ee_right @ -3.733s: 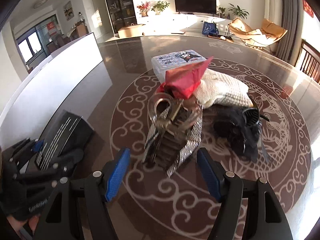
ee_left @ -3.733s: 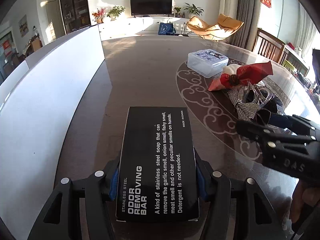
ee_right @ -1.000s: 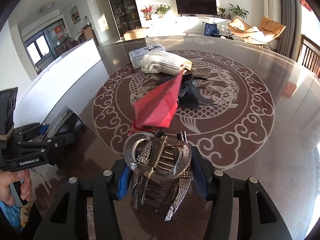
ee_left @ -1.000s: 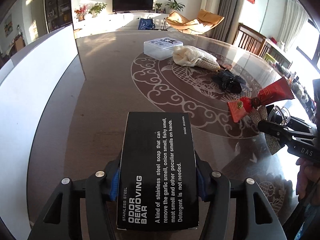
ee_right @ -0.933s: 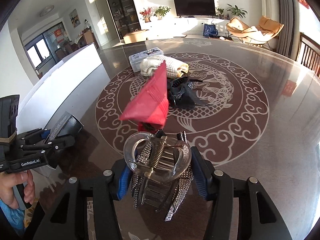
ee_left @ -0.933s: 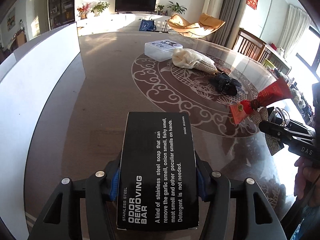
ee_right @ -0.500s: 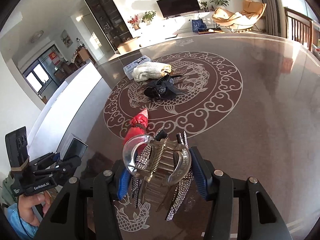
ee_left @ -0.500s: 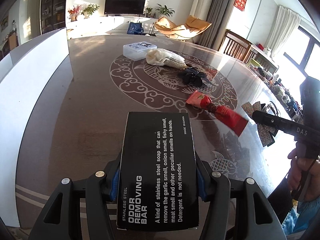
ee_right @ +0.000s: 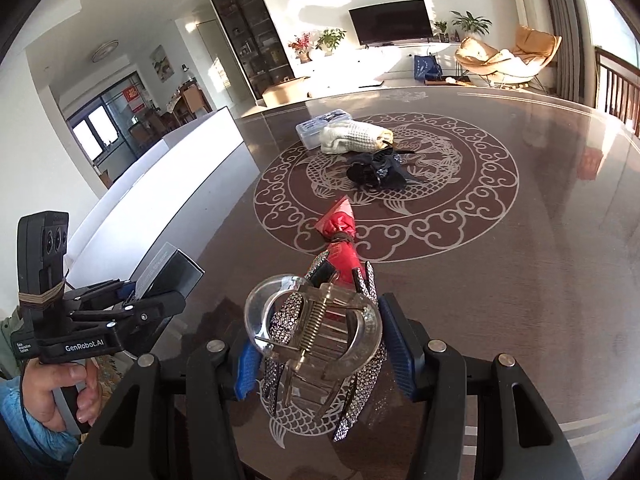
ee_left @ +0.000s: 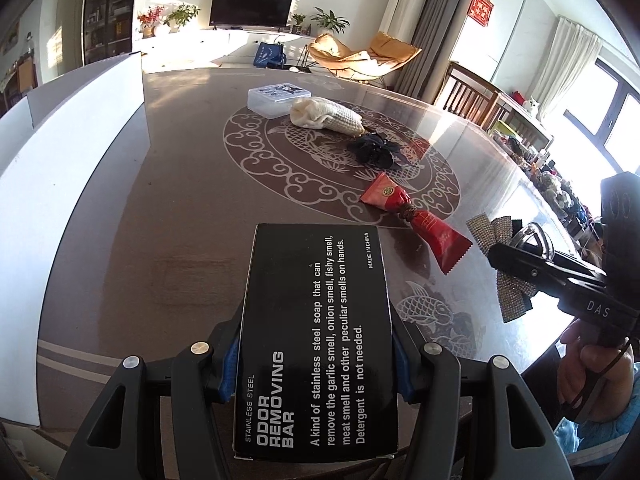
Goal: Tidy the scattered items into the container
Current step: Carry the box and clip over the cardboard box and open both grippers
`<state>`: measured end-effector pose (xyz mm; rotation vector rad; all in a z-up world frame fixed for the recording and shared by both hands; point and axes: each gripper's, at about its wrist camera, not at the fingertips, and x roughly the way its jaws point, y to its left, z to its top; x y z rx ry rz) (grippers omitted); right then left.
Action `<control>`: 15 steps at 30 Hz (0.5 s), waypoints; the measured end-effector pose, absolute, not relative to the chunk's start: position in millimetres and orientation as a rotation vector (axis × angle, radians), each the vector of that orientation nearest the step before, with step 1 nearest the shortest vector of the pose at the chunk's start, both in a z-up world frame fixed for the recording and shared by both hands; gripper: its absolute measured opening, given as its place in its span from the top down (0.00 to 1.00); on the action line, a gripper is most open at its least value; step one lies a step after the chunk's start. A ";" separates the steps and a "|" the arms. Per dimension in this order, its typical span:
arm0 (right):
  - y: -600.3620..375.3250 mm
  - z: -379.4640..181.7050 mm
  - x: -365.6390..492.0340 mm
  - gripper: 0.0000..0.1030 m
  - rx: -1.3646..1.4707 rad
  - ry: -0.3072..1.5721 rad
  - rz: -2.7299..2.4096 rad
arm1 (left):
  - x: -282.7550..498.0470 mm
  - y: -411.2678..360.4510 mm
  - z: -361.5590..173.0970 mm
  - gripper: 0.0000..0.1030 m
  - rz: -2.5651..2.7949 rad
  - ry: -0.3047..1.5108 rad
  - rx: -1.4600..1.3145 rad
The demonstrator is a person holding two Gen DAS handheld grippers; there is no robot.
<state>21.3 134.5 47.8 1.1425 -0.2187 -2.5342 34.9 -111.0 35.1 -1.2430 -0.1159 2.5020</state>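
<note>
At the far left a long white panel (ee_left: 72, 152) runs along the edge of the dark round table (ee_left: 168, 208), its glossy top inlaid with a pale scroll-and-dragon medallion. Low in the left wrist view, the left gripper (ee_left: 314, 354) is clenched on a black box (ee_left: 316, 340) printed "ODOR REMOVING BAR", the blue pads pressing both long sides; the box is held above the table's near edge and hides the surface just ahead.

Further in, on the medallion's far left, a clear lidded plastic box (ee_left: 278, 96) sits with a cream knitted cloth (ee_left: 326, 116) touching its right side. Just right of the cloth lies a black hair bow (ee_left: 374, 151). Nearer the camera, a red tube (ee_left: 416, 220) (cinched at the middle by a dark band) lies flat, slanting across the medallion's rim.

At the right, the right gripper (ee_right: 320, 344) grips a clear claw hair clip (ee_right: 316, 328) backed by a rhinestone bow, its blue pads closed on the clip's sides. From the right wrist view the clip covers the near end of the red tube. A hand (ee_left: 592, 372) holds that gripper's handle beyond the table's edge.
</note>
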 end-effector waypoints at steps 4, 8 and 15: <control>100.7 55.1 16.5 0.48 1.127 -0.156 -2.466 | 44.0 -138.7 58.3 0.44 2.549 -0.167 -1.183; 53.1 73.9 2.9 0.48 1.071 -0.086 -2.392 | 51.2 -190.8 85.4 0.44 2.624 -0.225 -1.142; -72.3 126.6 -41.7 0.48 0.929 0.043 -2.193 | 30.3 -318.2 126.5 0.44 2.862 -0.233 -1.127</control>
